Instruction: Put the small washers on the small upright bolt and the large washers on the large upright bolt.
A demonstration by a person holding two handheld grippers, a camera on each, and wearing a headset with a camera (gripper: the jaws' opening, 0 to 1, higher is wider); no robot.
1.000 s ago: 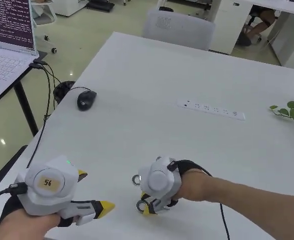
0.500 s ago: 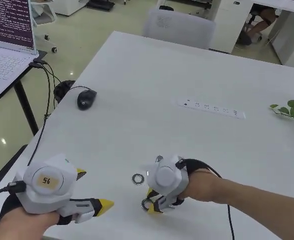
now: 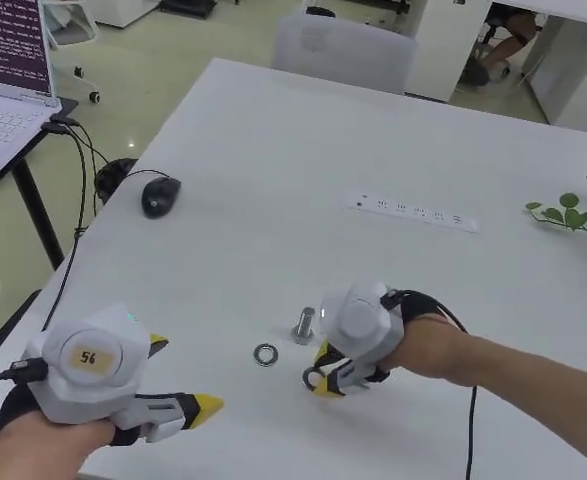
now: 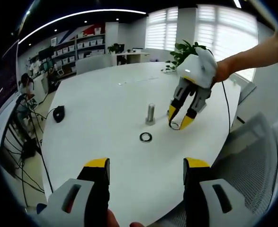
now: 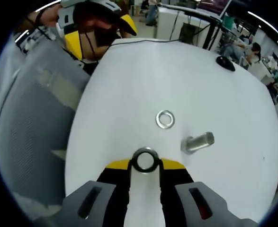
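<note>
The held washer (image 5: 145, 160), a plain silver ring, stands on edge, pinched between the yellow tips of the right gripper (image 5: 145, 166), with its hole facing back along the jaws. The loose washer (image 5: 165, 119), a silver ring of much the same look, lies flat just ahead of those jaws and clear of them. The bolt (image 5: 198, 142), short, silver and wider at its base, stands upright ahead of the jaws and off to their right in the right gripper view, near the loose washer but apart from it.

Left hand-held gripper (image 4: 146, 166) jaws spread; right hand-held gripper (image 5: 145, 165) tilted down, pinching washer (image 5: 145, 151).
</note>
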